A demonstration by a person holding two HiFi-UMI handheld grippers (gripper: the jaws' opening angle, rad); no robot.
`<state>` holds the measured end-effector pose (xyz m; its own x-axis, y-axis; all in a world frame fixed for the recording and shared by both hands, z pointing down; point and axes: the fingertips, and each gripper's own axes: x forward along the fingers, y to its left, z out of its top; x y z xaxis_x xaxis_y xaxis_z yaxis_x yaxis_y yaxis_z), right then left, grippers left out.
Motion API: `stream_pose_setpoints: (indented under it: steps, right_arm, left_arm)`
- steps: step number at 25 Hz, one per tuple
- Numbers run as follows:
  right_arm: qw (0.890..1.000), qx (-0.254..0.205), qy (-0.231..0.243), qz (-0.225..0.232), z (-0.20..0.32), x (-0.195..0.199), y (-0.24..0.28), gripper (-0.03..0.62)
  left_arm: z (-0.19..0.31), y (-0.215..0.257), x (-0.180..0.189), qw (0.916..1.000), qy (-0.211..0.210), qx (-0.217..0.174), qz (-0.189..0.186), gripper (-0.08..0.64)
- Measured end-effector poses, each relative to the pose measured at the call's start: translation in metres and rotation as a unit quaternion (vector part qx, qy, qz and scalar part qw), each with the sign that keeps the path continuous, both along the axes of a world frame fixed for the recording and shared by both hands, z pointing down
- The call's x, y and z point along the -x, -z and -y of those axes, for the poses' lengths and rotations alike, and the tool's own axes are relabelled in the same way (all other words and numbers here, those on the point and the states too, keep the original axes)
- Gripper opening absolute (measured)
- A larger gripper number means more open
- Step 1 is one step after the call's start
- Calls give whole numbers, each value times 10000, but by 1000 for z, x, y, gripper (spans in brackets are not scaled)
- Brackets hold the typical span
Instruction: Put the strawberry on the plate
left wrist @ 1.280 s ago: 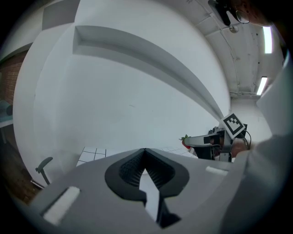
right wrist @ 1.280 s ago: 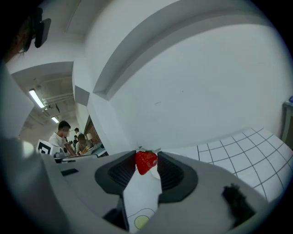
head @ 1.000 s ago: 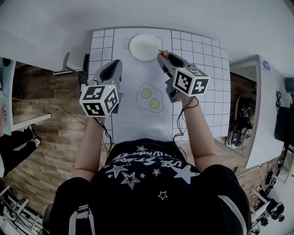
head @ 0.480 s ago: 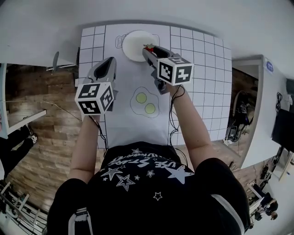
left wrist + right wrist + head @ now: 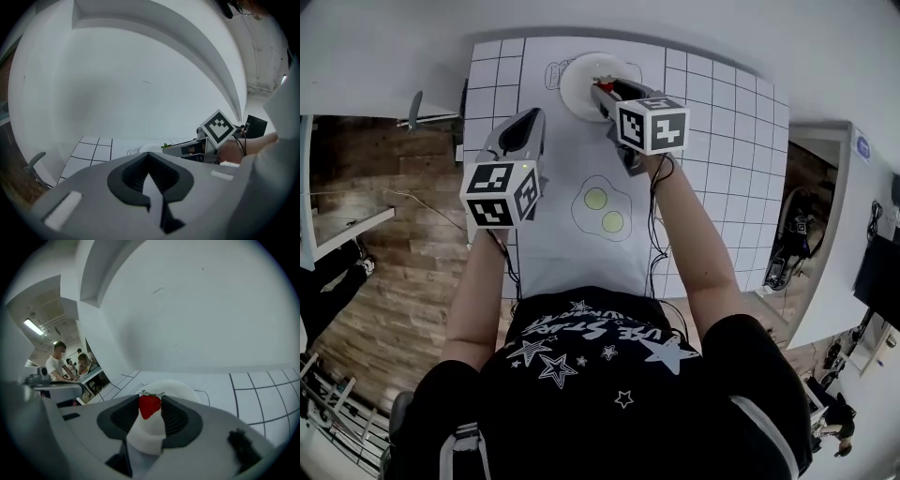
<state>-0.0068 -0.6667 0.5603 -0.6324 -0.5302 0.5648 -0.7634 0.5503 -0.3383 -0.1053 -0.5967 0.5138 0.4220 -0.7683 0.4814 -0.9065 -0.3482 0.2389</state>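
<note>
Risk sits mostly in the release. The small red strawberry with green leaves (image 5: 150,406) is pinched between the dark ribbed pads of the right gripper (image 5: 607,89), tip down, over the round white plate (image 5: 574,82). Whether the fruit already touches the plate or hangs clear of it I cannot tell. If the jaws part while it hangs high, a rounded fruit would likely bounce or roll off the shallow rim onto the white gridded table (image 5: 712,122). From the head view the gripper seems nearer the plate's right side than its middle, which would leave little margin on that side. A hard squeeze could also bruise the soft flesh, and a sticky pad might drag the strawberry sideways as the jaws open.

The right arm reaches well forward across the table, forearm nearly straight, with the gripper pointing away from the person and its marker cube facing up. The left arm is drawn back and bent. The left gripper (image 5: 523,131) hovers over the left part of the sheet, well apart from the plate, its jaws closed together on nothing. It lies beside the drawn fried egg with two yellow yolks (image 5: 605,208).
</note>
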Motion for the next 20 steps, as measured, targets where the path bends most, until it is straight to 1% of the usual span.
stream_pose_setpoints:
  steps: [5,11,16,20]
  right_arm:
    - [9999,-79,-88,-97,3,0,-2,158]
    - [10000,-23,-25,-9,1,3,-1,158]
    - [10000,-57,-63,-37,-4,0,4,158]
    - [9998,-152,-121,42,-9,-4,16,158]
  left_arm:
    - [-3,-2,5,9999,82,80,-50,9]
    - [-7,-3,6,9999,93,117,-63,9]
    - [-15,2,4,9999,54,85,-64,9]
    - [-19,10,6,9999,83,10,-56,9]
